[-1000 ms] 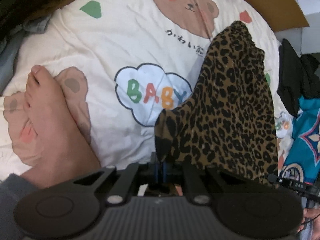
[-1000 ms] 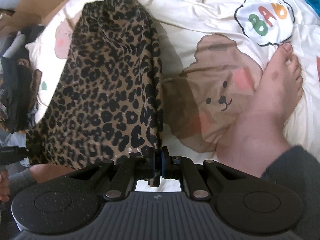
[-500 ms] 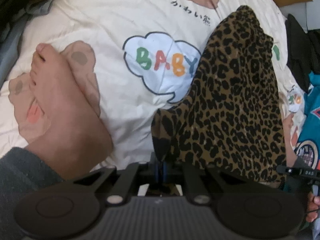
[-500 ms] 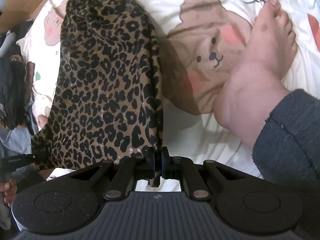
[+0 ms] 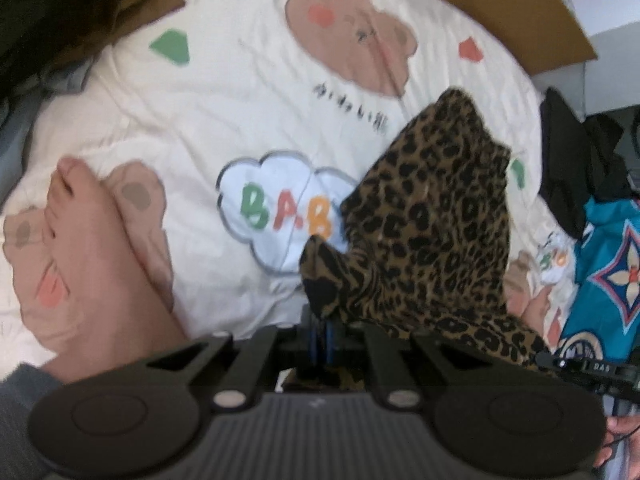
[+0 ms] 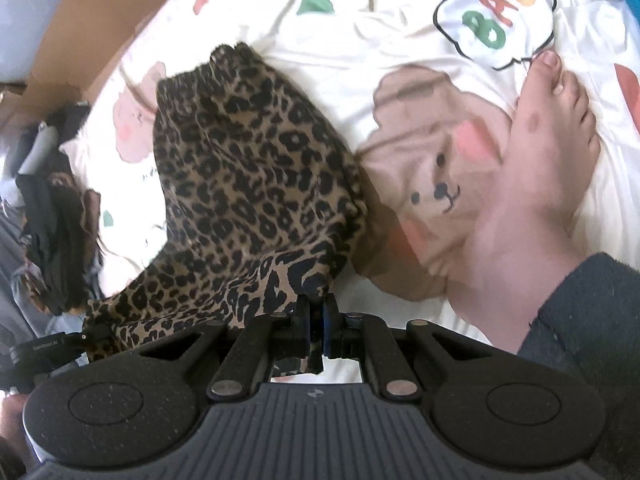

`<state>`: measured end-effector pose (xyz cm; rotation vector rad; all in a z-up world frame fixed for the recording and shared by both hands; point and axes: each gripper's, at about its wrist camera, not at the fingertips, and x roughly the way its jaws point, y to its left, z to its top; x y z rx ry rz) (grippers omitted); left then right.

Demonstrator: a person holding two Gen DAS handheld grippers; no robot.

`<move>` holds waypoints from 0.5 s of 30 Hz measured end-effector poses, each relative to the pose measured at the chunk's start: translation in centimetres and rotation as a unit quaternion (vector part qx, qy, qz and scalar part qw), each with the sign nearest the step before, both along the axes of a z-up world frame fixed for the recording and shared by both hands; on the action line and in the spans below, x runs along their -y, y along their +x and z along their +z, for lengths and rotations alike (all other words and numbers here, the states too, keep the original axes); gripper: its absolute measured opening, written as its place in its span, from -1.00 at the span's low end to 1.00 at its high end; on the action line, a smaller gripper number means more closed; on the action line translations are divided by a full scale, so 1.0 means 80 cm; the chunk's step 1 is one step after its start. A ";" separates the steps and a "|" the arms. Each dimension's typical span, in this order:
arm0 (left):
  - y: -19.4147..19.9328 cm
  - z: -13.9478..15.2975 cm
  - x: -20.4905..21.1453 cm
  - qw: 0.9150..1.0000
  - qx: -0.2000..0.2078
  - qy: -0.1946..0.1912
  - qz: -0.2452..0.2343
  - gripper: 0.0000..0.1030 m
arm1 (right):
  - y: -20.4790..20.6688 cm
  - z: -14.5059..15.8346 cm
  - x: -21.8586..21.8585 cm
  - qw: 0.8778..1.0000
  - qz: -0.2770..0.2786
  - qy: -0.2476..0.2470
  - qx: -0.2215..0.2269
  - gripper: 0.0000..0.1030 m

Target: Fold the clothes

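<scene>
Since half a second ago the leopard-print garment (image 6: 256, 184) has bunched: its near edge, earlier stretched flat, now sags in a fold between the two grippers, and its far waistband end has crumpled. In the left wrist view the "BABY" cloud print (image 5: 280, 212) on the cream bear-print duvet (image 5: 248, 92) has slid lower and the garment covers its last letter.

Both tools point steeply down at the duvet. The left gripper (image 5: 322, 338) has its jaws pressed together on a corner of the garment (image 5: 436, 232), which peaks up just above the fingers. The right gripper (image 6: 316, 330) likewise pinches the other near corner. Most of the garment lies on the duvet, beside the printed bear face (image 6: 436, 184). A bare foot (image 6: 540, 168) rests on the duvet, well apart from the garment.
</scene>
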<state>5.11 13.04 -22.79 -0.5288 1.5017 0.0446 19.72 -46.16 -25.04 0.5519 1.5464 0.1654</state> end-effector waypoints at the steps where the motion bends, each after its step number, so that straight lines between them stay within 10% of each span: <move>1: 0.003 0.003 -0.001 1.000 0.009 -0.004 0.007 -0.91 | -0.003 0.000 0.000 1.000 -0.003 0.002 0.004 -0.93; 15: 0.061 0.018 -0.006 0.992 0.098 -0.058 0.058 -0.91 | 0.028 0.019 0.021 0.993 -0.085 0.029 0.071 -0.93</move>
